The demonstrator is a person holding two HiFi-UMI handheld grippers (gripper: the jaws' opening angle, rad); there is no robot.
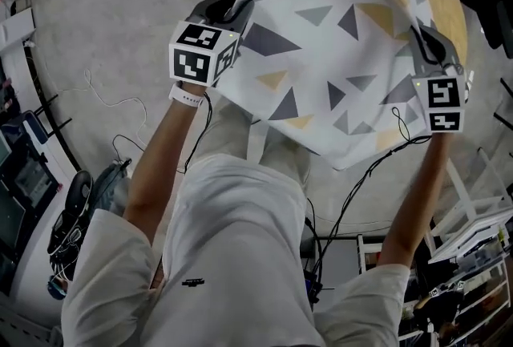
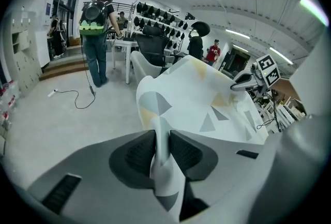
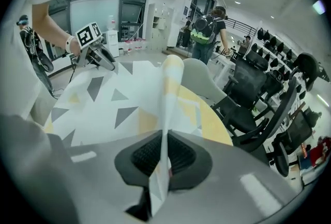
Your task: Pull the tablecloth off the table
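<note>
A white tablecloth (image 1: 329, 57) printed with grey and yellow triangles is stretched between my two grippers, half lifted off a round wooden table (image 1: 446, 1). My left gripper (image 1: 237, 10) is shut on the cloth's left corner; the left gripper view shows a fold of tablecloth (image 2: 161, 150) pinched between the dark pads (image 2: 138, 154). At the right, my right gripper (image 1: 425, 39) is shut on the cloth's right edge; in the right gripper view the tablecloth (image 3: 165, 155) stands as a thin fold between the pads (image 3: 147, 154). The near part of the cloth hangs over the person's legs.
A grey concrete floor (image 1: 104, 41) lies to the left, with a thin cable (image 1: 112, 101) on it. Racks and equipment (image 1: 24, 177) stand at the left, white shelving (image 1: 473, 241) at the lower right. People (image 2: 95, 31), office chairs (image 3: 248, 88) and a white table (image 2: 126, 44) fill the room beyond.
</note>
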